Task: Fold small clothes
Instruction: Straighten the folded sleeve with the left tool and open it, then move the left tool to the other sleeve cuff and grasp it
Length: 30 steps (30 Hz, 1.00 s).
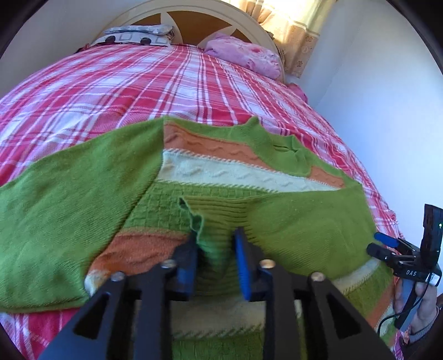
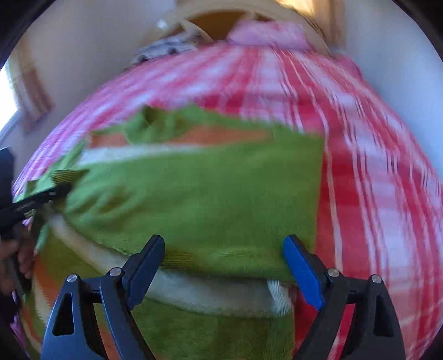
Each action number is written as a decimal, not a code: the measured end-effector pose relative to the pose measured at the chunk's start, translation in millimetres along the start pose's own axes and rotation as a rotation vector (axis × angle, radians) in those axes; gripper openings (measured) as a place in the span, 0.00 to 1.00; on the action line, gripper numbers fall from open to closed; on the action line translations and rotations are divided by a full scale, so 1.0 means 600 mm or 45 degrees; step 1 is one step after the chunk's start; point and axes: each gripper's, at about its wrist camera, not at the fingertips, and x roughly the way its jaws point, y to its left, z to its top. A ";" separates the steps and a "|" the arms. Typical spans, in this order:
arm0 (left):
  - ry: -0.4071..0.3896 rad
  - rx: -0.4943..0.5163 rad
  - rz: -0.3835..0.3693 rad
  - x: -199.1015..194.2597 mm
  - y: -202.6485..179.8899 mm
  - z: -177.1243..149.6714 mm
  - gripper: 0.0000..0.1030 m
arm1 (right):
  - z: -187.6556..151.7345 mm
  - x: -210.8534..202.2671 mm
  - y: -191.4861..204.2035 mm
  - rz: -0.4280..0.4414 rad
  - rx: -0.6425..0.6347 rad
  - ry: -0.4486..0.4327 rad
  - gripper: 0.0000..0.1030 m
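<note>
A small green knit sweater point(image 1: 193, 177) with orange and cream stripes lies spread on the plaid bed. Its right sleeve point(image 1: 304, 221) is folded across the body. My left gripper point(image 1: 214, 243) is shut on the ribbed cuff of that sleeve point(image 1: 210, 221), over the sweater's lower middle. In the right wrist view, which is blurred, my right gripper point(image 2: 224, 249) is open and empty, just above the folded sleeve point(image 2: 207, 199) at the sweater's right edge. The right gripper also shows in the left wrist view point(image 1: 387, 246), and the left gripper in the right wrist view point(image 2: 55, 191).
The bed carries a red, pink and white plaid cover point(image 1: 138, 83). A pink pillow point(image 1: 243, 52) and a patterned pillow point(image 1: 133, 36) lie against the cream headboard point(image 1: 193, 11). A white wall point(image 1: 373, 97) runs along the bed's right side, with curtains point(image 1: 293, 25) at the far corner.
</note>
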 end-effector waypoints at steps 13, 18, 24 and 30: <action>-0.068 0.011 0.170 -0.062 0.027 -0.028 0.59 | 0.006 0.036 0.190 0.070 -0.250 0.095 0.86; -0.116 0.009 0.197 -0.116 0.062 -0.039 0.69 | 0.020 0.007 0.239 0.153 -0.306 0.011 0.85; -0.147 -0.052 0.322 -0.170 0.146 -0.048 0.72 | 0.046 0.045 0.313 0.255 -0.358 0.005 0.85; -0.160 -0.149 0.447 -0.214 0.248 -0.064 0.72 | 0.022 0.072 0.340 0.224 -0.406 0.063 0.86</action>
